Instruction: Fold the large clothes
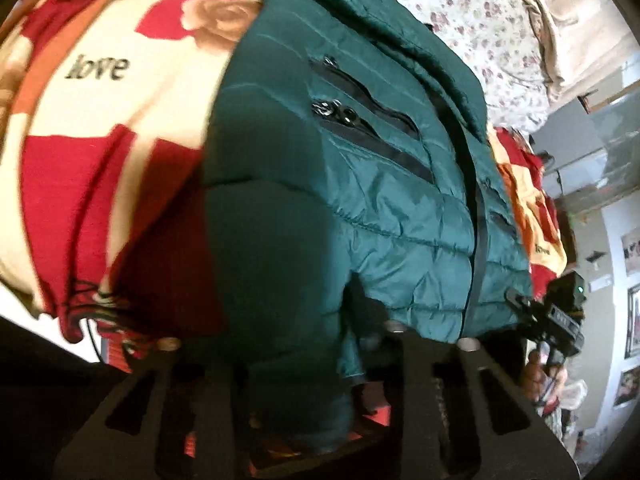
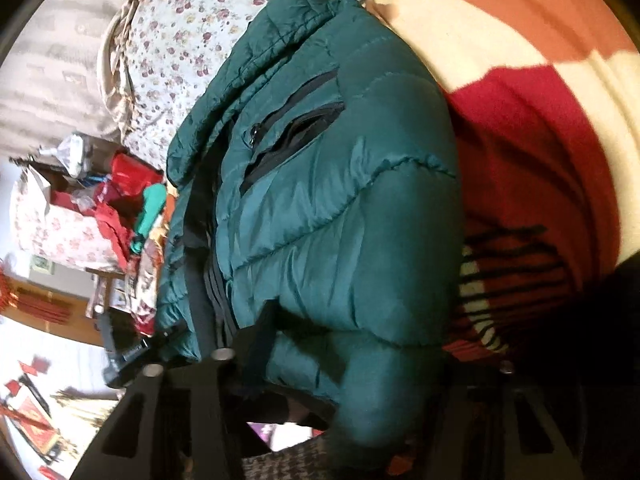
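Observation:
A dark green puffer jacket (image 1: 360,168) lies on a red and cream blanket (image 1: 100,128) on a bed, front up, with black zip pockets. It also fills the right wrist view (image 2: 320,208). My left gripper (image 1: 320,392) is low at the jacket's near end and is shut on a green sleeve (image 1: 312,380) that runs down between its fingers. My right gripper (image 2: 360,400) is shut on the other sleeve (image 2: 376,392) at the jacket's near end. The right gripper also shows at the right edge of the left wrist view (image 1: 560,320).
A floral sheet (image 1: 480,20) lies beyond the jacket by a beige curtain. A cluttered side table with red items (image 2: 104,200) stands left of the bed. The blanket (image 2: 540,128) spreads to the right. The bed's near edge is under the grippers.

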`<state>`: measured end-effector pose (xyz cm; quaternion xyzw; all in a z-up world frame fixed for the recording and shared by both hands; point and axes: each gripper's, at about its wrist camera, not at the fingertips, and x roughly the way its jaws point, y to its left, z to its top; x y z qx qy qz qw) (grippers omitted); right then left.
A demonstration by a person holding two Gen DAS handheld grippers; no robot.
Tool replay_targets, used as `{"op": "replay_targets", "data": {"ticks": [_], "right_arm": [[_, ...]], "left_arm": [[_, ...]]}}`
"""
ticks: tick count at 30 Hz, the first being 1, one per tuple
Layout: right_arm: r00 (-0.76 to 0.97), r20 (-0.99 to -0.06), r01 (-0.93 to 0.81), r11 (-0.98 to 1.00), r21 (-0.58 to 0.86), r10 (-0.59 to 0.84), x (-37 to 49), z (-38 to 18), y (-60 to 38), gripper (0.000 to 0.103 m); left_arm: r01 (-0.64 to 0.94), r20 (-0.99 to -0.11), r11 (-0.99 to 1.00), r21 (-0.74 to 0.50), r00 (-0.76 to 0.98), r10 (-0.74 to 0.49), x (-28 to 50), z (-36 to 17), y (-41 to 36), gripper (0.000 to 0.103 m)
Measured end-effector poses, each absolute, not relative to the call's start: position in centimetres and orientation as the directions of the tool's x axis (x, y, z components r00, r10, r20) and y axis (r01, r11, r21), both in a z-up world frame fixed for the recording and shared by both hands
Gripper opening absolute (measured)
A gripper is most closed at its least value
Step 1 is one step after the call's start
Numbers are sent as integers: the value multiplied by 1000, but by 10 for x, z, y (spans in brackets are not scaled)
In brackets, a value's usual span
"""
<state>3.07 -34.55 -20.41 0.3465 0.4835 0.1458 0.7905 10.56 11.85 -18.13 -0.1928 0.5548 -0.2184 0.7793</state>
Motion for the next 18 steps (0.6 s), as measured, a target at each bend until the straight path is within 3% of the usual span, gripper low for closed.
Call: {"op": "replay_targets", "data": {"ticks": [3, 8, 10, 12, 14, 17, 18], "right_arm": [[509, -649, 73, 722, 687, 566, 27, -190, -344, 33], [522, -608, 40, 695, 718, 598, 30, -180, -341, 33], [507, -627, 39, 710, 703, 592, 35, -181, -337, 33], [489, -648, 40, 727, 686, 584, 41, -184, -331, 34], [481, -653, 46, 727, 685, 585, 45, -188, -328, 35], [479, -653, 55, 723, 689, 586, 47, -193, -327, 35], [479, -653, 55, 723, 689, 586, 47, -194, -327, 35]], "left_arm": [[110, -773, 832, -544, 318, -548, 101, -174, 122, 20], [106, -770, 835, -541, 337, -542, 99, -168, 120, 22], [102, -761, 822, -560, 330, -559, 102, -168, 120, 30], [96, -741, 795, -599, 312, -595, 106, -170, 120, 47], [78, -727, 776, -625, 304, -616, 109, -172, 121, 54], [55, -752, 796, -603, 296, -589, 109, -177, 119, 54], [49, -767, 809, -586, 290, -573, 109, -178, 119, 45]]}}
